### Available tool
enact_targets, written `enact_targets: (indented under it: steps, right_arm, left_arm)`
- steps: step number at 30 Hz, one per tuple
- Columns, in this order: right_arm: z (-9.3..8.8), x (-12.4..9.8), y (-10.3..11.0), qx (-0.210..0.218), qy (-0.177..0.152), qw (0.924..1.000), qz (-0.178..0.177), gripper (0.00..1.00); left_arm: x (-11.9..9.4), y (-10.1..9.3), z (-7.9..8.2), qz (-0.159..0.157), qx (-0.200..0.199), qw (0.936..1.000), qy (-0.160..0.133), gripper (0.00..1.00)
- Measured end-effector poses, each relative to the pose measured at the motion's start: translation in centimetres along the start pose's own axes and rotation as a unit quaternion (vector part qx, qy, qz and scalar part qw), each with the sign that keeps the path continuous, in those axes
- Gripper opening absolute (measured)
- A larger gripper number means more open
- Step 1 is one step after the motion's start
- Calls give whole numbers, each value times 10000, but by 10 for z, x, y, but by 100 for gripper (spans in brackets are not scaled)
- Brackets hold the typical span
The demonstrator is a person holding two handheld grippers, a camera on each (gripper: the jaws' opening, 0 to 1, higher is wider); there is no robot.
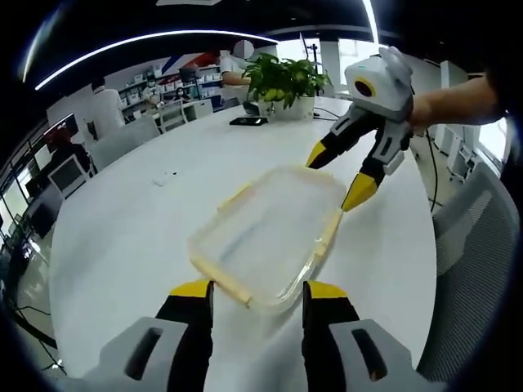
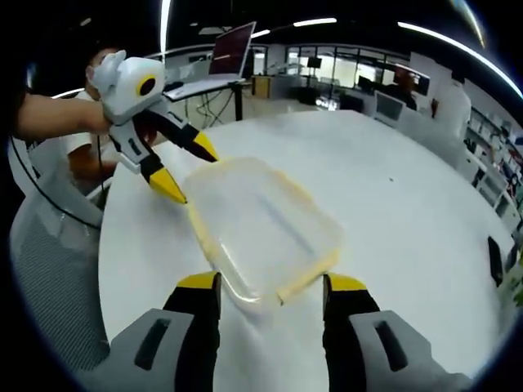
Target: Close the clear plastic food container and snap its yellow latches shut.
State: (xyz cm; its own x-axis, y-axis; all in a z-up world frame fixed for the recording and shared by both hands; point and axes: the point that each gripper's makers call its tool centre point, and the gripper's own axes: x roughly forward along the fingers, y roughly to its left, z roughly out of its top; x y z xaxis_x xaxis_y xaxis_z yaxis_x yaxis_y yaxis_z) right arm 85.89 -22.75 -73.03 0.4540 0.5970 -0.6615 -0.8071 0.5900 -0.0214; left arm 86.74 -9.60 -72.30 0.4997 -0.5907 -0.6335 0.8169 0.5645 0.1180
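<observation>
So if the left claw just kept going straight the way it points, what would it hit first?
Most likely the near short end of the clear container, which lies on the white table right between and ahead of the open left claw. How far off it is remains unclear.

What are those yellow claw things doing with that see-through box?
A person holds two grippers over a clear plastic food container on a round white table. The left gripper and the right gripper are both open, one at each end of the container. Its lid is on. Neither gripper is squeezing its yellow latches.
</observation>
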Motion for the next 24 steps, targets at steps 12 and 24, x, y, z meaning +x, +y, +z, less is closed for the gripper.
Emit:
enact_targets:
  steps: [12, 24]
  right_arm:
    - [-5, 3, 6, -88, 115, 9999, 50, 47]
    - [-1, -1, 8, 36, -27, 10000, -15, 50]
  left_arm:
    - [-3, -1, -2, 11, -3, 10000, 12, 37]
    - [-5, -6, -3, -17, -85, 10000, -37, 39]
